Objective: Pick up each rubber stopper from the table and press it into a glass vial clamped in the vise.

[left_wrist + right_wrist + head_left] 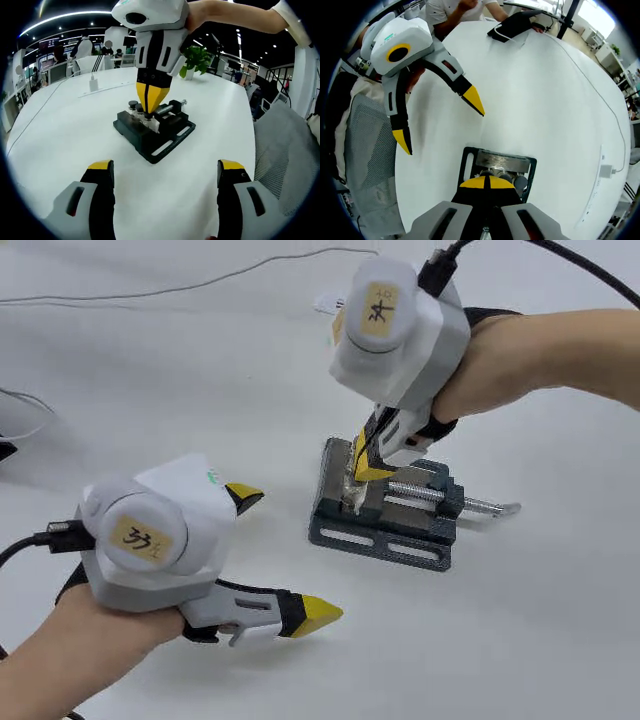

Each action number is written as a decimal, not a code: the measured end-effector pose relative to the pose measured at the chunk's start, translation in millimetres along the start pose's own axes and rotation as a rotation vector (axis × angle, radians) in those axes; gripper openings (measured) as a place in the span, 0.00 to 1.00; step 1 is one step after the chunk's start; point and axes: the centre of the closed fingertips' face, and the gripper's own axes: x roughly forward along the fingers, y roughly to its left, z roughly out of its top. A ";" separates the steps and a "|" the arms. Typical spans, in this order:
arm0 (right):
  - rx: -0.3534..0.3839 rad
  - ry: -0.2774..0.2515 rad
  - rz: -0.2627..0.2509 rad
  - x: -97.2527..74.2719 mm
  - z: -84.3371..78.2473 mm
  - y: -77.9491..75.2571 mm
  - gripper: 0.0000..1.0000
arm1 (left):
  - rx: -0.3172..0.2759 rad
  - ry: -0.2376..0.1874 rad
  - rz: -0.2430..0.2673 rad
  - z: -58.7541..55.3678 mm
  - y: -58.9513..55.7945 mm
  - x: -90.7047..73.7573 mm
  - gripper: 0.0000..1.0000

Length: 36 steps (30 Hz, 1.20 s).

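Right gripper point(362, 473) closed over glass vials point(133, 108) in vise point(385, 532), left gripper point(288, 553) wide open, empty

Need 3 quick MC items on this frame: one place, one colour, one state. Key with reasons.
1. Where is the right gripper?
A) above the vise
B) on a shelf
C) inside a drawer

2. Tip colour of the fingers?
A) red
B) yellow
C) blue

3. The left gripper is:
A) open, holding nothing
B) shut on a stopper
C) shut on a cable

Key:
1 A: in the head view its fingers point down at the vise top.
2 B: both grippers have yellow tips.
3 A: the left gripper view shows a wide gap between its fingers with nothing held.
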 end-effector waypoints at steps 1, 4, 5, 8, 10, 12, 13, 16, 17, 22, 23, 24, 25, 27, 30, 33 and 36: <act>0.009 0.003 -0.003 -0.2 0.6 0.8 0.00 | 0.004 -0.004 -0.001 2.7 -0.7 -0.9 0.83; 0.004 0.010 -0.004 -0.6 0.3 1.4 0.00 | 0.012 -0.009 0.000 7.9 -1.7 -3.1 0.83; 0.003 0.009 -0.002 -0.7 0.6 1.1 0.00 | 0.017 -0.011 0.002 9.8 -1.7 -3.7 0.83; 0.050 -0.043 -0.008 -2.4 0.5 1.6 0.00 | 0.029 -0.018 0.009 16.1 -0.8 -7.5 0.83; 0.035 -0.071 -0.022 -3.7 -0.3 2.5 0.00 | 0.026 -0.023 0.011 18.6 0.0 -9.2 0.83; 0.072 -0.115 -0.042 -4.4 -0.1 2.6 0.00 | 0.032 -0.021 0.016 19.7 0.1 -11.0 0.83; 0.065 -0.137 -0.046 -4.9 -0.3 2.8 0.00 | 0.034 -0.021 0.017 20.3 -0.2 -12.1 0.83; 0.086 -0.161 -0.049 -3.7 -1.6 -1.0 0.00 | 0.038 -0.016 0.018 20.7 -1.2 -14.0 0.83; 0.081 -0.163 -0.051 -3.7 -1.6 -0.7 0.00 | 0.038 -0.016 0.018 21.0 -1.4 -14.2 0.83; 0.113 -0.216 -0.056 -4.2 -2.4 -1.8 0.00 | 0.039 -0.009 0.027 21.4 -1.7 -16.7 0.83; 0.118 -0.227 -0.059 -4.4 -2.6 -1.8 0.00 | 0.041 -0.008 0.029 21.3 -1.4 -17.3 0.83; 0.124 -0.245 -0.066 -4.6 -2.7 -1.7 0.00 | 0.041 -0.005 0.032 20.8 -0.9 -18.2 0.83; 0.125 -0.254 -0.071 -4.8 -2.8 -1.4 0.00 | 0.041 -0.005 0.034 20.5 -0.6 -18.7 0.83; 0.111 -0.269 -0.084 -4.9 -3.4 -0.6 0.00 | 0.042 -0.005 0.040 20.5 0.4 -20.0 0.83; 0.106 -0.283 -0.096 -5.4 -3.6 -0.3 0.00 | 0.041 -0.005 0.049 20.6 1.4 -21.5 0.83; 0.119 -0.292 -0.130 -7.9 -6.1 -2.8 0.01 | 0.041 -0.003 0.056 20.2 2.4 -22.7 0.83; 0.132 -0.310 -0.136 -11.0 -11.1 2.7 0.18 | 0.039 -0.003 0.063 20.0 3.2 -24.2 0.83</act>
